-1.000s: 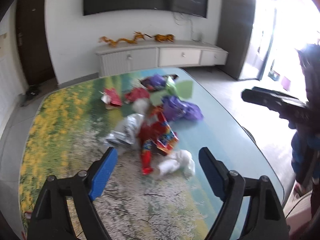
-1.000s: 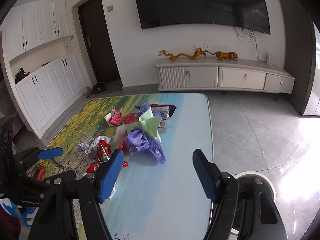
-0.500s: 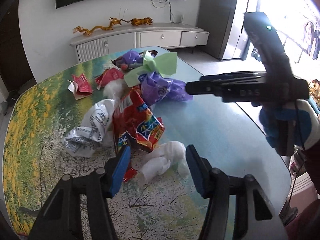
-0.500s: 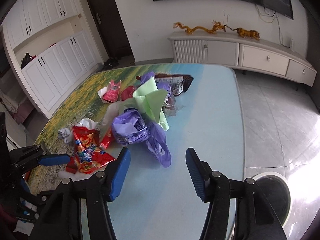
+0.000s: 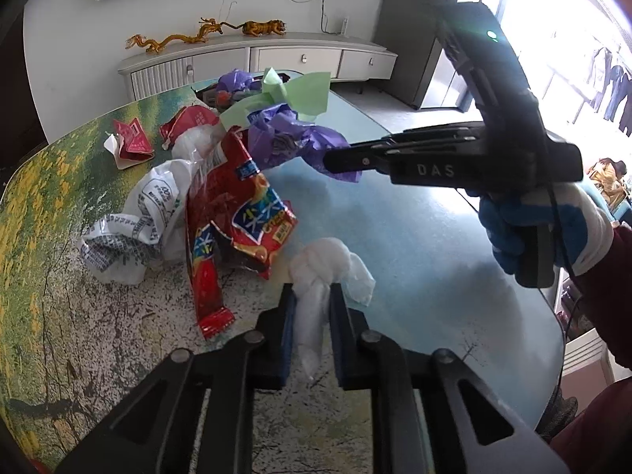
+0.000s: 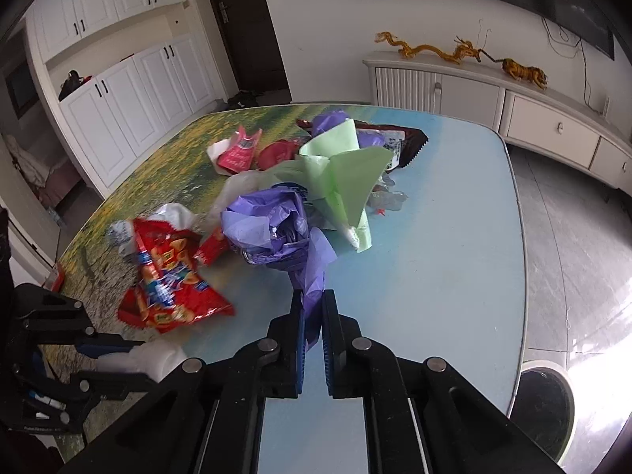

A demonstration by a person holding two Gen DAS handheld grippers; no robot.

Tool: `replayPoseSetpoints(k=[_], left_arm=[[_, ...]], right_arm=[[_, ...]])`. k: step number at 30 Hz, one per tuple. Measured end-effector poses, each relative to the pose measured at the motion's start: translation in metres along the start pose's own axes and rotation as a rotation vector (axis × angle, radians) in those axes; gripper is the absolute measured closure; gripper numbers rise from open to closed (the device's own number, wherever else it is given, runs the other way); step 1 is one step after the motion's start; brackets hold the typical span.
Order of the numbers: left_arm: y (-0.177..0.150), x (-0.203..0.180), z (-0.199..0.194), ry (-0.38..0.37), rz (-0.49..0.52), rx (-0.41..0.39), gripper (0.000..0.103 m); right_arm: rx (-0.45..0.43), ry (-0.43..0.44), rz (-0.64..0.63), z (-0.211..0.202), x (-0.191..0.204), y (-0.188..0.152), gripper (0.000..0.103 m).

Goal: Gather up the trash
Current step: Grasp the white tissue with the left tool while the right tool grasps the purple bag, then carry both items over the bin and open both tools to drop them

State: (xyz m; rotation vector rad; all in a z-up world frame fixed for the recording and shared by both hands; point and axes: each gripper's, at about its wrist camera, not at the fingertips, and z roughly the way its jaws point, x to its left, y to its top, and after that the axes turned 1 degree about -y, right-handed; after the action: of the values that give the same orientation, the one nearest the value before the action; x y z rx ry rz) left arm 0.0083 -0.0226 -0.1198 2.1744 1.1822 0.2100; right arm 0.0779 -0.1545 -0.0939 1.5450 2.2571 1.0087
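Note:
A pile of trash lies on the table [image 5: 414, 245]. My left gripper [image 5: 310, 300] is shut on a crumpled white tissue [image 5: 328, 264] at the pile's near edge; the tissue also shows in the right wrist view [image 6: 138, 359]. My right gripper [image 6: 312, 308] is shut on the tail of a purple plastic bag [image 6: 268, 229], which also shows in the left wrist view [image 5: 288, 138]. A red snack bag [image 5: 233, 213] and a white printed bag [image 5: 138, 217] lie beside the tissue. A green paper [image 6: 343, 173] lies behind the purple bag.
Small red wrappers [image 5: 132, 140] and a dark packet [image 6: 403, 146] lie at the far side of the pile. A round bin [image 6: 545, 414] stands on the floor right of the table. A white sideboard [image 6: 493, 98] lines the wall.
Both grippers moved forward into the pile and closed: the left on the white tissue, the right on the purple bag's tail.

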Motion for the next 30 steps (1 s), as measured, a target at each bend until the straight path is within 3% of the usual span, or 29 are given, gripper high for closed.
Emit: replayPoseSetpoints(k=[9,17,23,30], left_arm=[[-0.001,-0.004,-0.039,0.037,-0.023,-0.098,0.092],[0.032,-0.019,-0.071,0.043,-0.027,-0.193,0.092],[0.072,-0.062,-0.06,-0.016,0.04,-0.188,0.092],[0.114,-0.122,0.009,-0.108,0.105,-0.054,0.091]], right_arm=[[-0.131,0.012,0.01,-0.06,0.02,-0.006,0.096],[-0.243,-0.073,0.104,-0.123,0.0,-0.019,0.096],[-0.262,-0.194,0.262,-0.157,-0.057,-0.051,0.096],[-0.209,-0.329,0.512,-0.167,-0.147,-0.11,0.096]])
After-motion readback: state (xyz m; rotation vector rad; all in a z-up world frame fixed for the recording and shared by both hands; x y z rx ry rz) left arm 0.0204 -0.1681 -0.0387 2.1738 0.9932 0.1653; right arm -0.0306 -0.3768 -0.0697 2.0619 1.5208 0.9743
